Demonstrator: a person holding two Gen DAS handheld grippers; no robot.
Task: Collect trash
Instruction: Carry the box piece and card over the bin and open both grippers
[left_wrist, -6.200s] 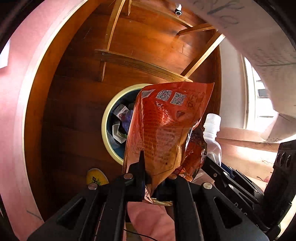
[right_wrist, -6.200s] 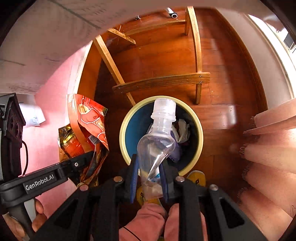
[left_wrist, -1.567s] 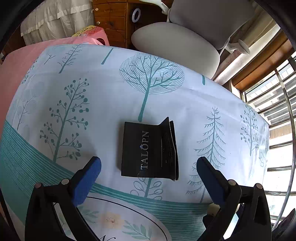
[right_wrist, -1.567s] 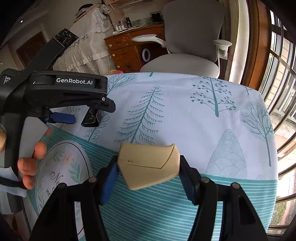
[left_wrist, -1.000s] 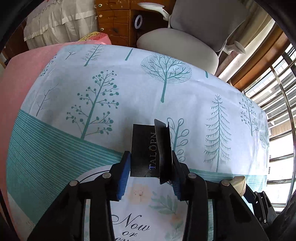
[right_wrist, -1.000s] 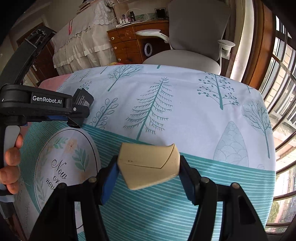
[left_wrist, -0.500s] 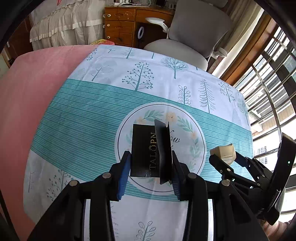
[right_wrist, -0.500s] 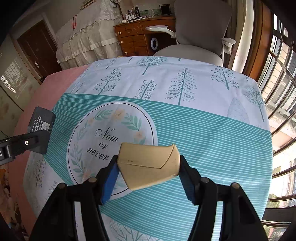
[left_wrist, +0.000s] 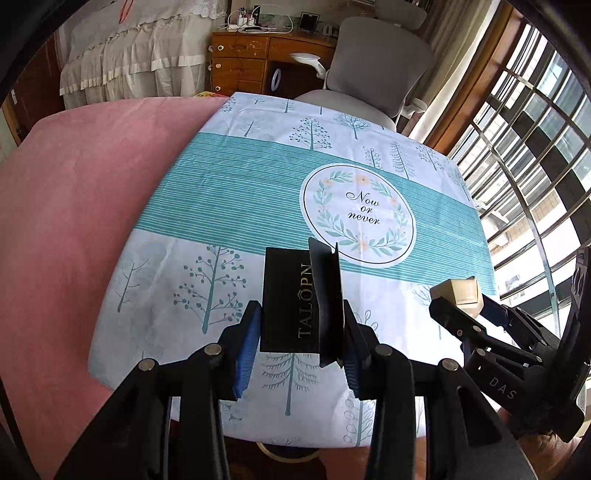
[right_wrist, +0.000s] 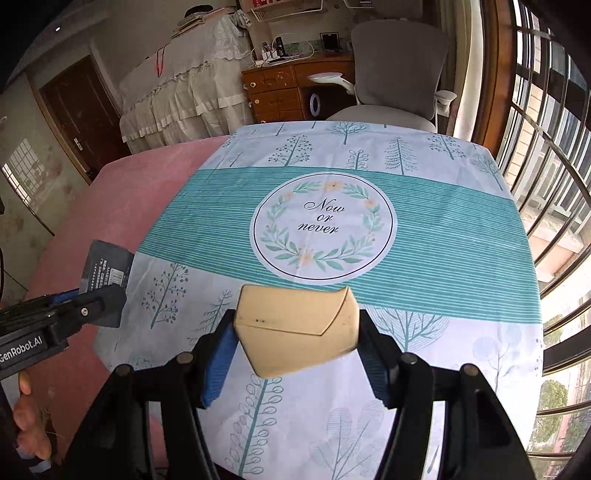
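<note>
- With a piece of trash clamped in each gripper and both lifted clear of the table, we judge this to be the carrying step: the pickup is done and the drop-off is ahead.
- We hold a black box (left_wrist: 291, 301) with gold lettering in the left gripper (left_wrist: 297, 341); its jaws stand fairly narrow, the blue pads pressed on both sides, and a loose flap of the box sticks up at the right.
- We hold a tan box (right_wrist: 297, 328) in the right gripper (right_wrist: 295, 354); the jaws stand wider, closed on its two ends, and it sits crosswise between them.
- Both boxes hang in the air above the near edge of the tablecloth (right_wrist: 424, 258), touching nothing but the pads.
- Our two grippers point steeply down and forward over the table, side by side; in the left view the right one shows at the lower right, and in the right view the left one shows at the far left, a hand (right_wrist: 31, 417) visible on its handle.
- Next, in our judgement, we need to find a bin and bring both boxes over it. A yellowish rim (left_wrist: 288, 452) peeks out under the table's near edge, though we cannot tell what it is.
- Only once each box is over the opening should we let go.
</note>
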